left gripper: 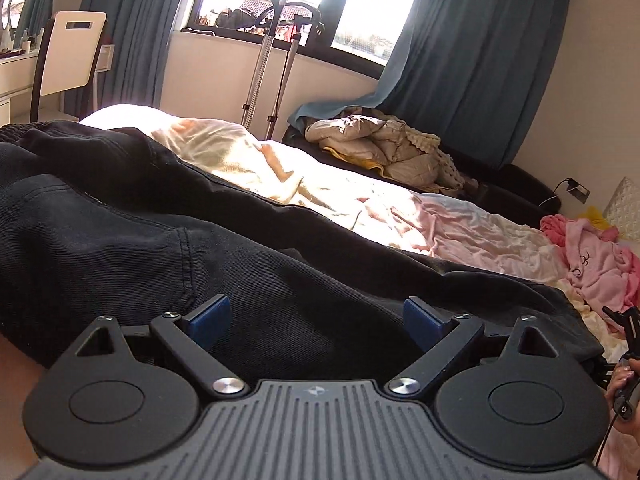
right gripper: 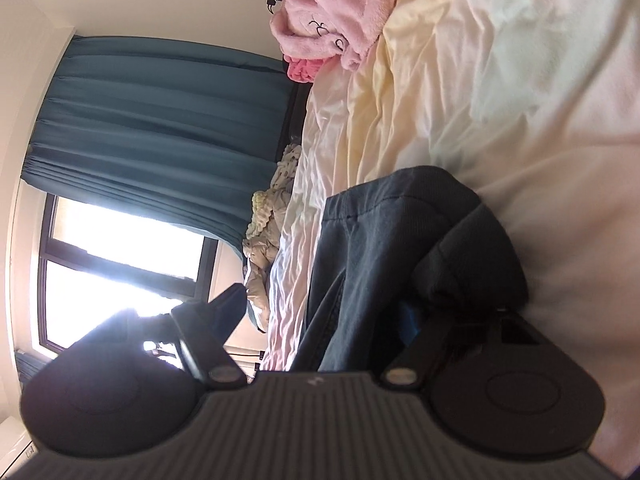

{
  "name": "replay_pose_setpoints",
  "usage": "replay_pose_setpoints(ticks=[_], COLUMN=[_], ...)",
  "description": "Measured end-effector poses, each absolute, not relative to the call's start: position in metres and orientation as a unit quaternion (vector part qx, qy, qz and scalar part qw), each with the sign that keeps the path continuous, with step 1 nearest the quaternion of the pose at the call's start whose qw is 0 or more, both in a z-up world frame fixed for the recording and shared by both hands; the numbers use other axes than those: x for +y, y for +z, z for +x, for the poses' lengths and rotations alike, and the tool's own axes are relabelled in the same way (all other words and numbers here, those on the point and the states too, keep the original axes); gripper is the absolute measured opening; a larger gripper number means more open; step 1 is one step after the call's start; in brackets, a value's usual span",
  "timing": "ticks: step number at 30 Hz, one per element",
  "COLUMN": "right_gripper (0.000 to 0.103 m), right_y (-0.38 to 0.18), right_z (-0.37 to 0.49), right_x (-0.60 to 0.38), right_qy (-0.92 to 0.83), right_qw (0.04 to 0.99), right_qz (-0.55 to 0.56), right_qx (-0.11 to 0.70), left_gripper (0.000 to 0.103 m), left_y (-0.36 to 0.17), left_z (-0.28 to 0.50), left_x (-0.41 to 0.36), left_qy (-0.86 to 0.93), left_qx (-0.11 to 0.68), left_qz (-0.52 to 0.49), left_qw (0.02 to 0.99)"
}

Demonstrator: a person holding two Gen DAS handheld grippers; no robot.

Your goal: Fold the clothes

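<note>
left claw (left gripper: 316,316) wide, empty | right claw (right gripper: 320,312) wide | dark twill trousers (left gripper: 160,232) rumpled on bed (left gripper: 460,232)

Trousers (left gripper: 160,232): dark matt twill cloth, stitched seams. Bedsheet (left gripper: 400,208): thin, creased cloth. Pink garment (right gripper: 332,12), far: fleecy. Left gripper (left gripper: 316,320): matt black plastic, shiny metal screws.

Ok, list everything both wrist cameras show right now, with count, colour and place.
trousers: one, dark, spread on the bed
bed sheet: one, cream and pink, under the trousers
fleece garment: one, pink, far end of the bed
clothes heap: one, beige, beside the bed
curtains: teal, flanking the window
chair: one, cream, by the desk
left gripper: open, over the trousers
right gripper: open, trouser leg end between the jaws
</note>
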State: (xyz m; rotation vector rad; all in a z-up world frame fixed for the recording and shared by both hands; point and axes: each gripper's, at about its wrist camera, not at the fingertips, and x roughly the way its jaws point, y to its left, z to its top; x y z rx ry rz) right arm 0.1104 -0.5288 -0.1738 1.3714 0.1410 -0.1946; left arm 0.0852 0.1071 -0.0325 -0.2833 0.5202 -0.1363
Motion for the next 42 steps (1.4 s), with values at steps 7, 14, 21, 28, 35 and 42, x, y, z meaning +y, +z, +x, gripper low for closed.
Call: replay_pose_setpoints(ticks=[7, 14, 21, 28, 35, 42], right_gripper=[0.004, 0.003, 0.011, 0.076, 0.083, 0.083], right_y=[-0.176, -0.121, -0.169, -0.146, -0.163, -0.176], right_z=[0.13, 0.106, 0.096, 0.058, 0.055, 0.086], right_x=[-0.521, -0.51, -0.527, -0.521, -0.502, -0.506], right_qy=[-0.188, -0.187, -0.216, -0.193, -0.15, -0.129], right_qw=[0.794, 0.846, 0.792, 0.778, 0.708, 0.73], right_qz=[0.572, 0.497, 0.558, 0.591, 0.676, 0.658], right_qx=[0.085, 0.034, 0.123, 0.096, 0.138, 0.133], left_gripper=[0.094, 0.094, 0.094, 0.094, 0.094, 0.094], left_y=[-0.048, -0.056, -0.054, -0.048, -0.043, -0.054], left_z=[0.095, 0.098, 0.089, 0.076, 0.064, 0.075], left_x=[0.102, 0.099, 0.097, 0.099, 0.093, 0.088], left_qy=[-0.07, -0.08, -0.093, -0.096, -0.104, -0.087], left_qx=[0.271, 0.281, 0.271, 0.263, 0.25, 0.268], left_qz=[-0.129, -0.127, -0.12, -0.12, -0.102, -0.096], left_qw=[0.951, 0.948, 0.95, 0.952, 0.957, 0.955])
